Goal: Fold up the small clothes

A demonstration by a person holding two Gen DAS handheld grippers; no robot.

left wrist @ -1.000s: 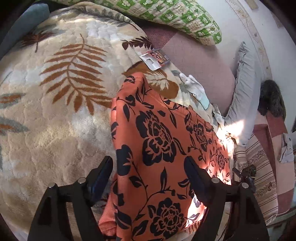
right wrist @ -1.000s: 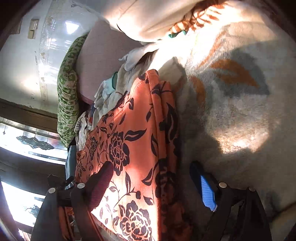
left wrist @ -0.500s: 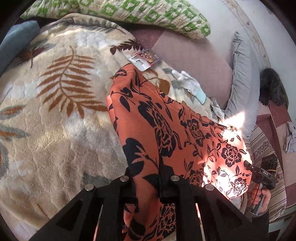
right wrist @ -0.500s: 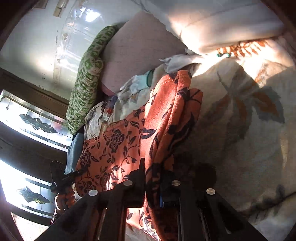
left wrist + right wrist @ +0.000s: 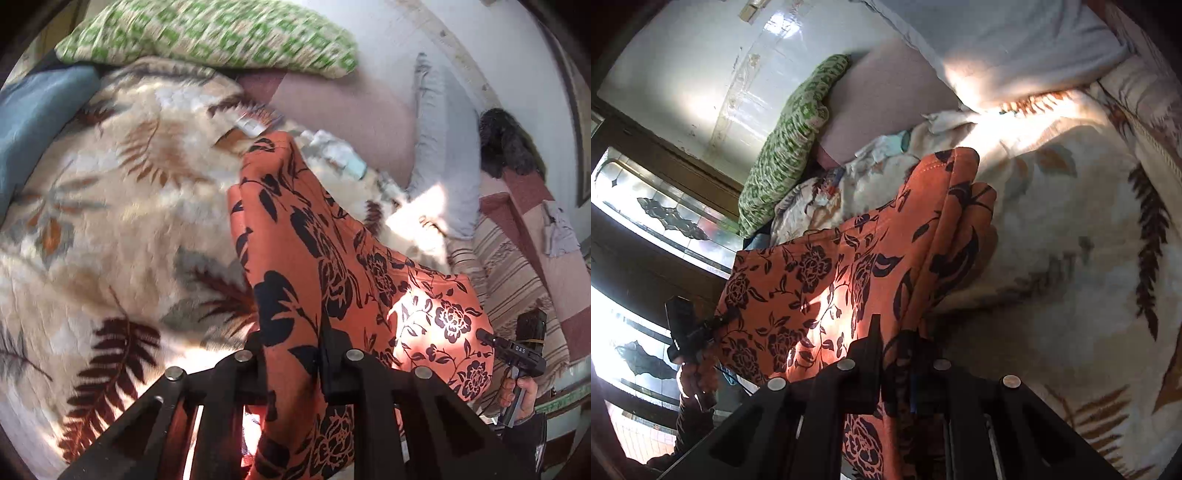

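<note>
An orange garment with black flowers (image 5: pixel 314 236) is lifted by one end off the leaf-patterned blanket (image 5: pixel 110 221); its far end still rests there. My left gripper (image 5: pixel 291 343) pinches one lower corner; its jaws are opening slightly, and the cloth is still pressed between the pads. In the right wrist view the garment (image 5: pixel 831 280) hangs in a fold, and my right gripper (image 5: pixel 897 336) clamps the other corner, its jaws also easing open on the cloth. Each view shows the other gripper in a hand at the garment's far side: the right gripper (image 5: pixel 517 354) and the left gripper (image 5: pixel 687 332).
A green patterned pillow (image 5: pixel 207 33) and a grey pillow (image 5: pixel 443 147) lie at the head of the bed. A small packet (image 5: pixel 251 125) and a pale glove-like cloth (image 5: pixel 340 155) sit beyond the garment. A striped cover (image 5: pixel 517 273) lies right; a window (image 5: pixel 646 221) is left.
Both grippers went from wide open over the flat garment to clamped on its near edge. They then rose and carried that edge up, so the cloth now hangs in a fold.
</note>
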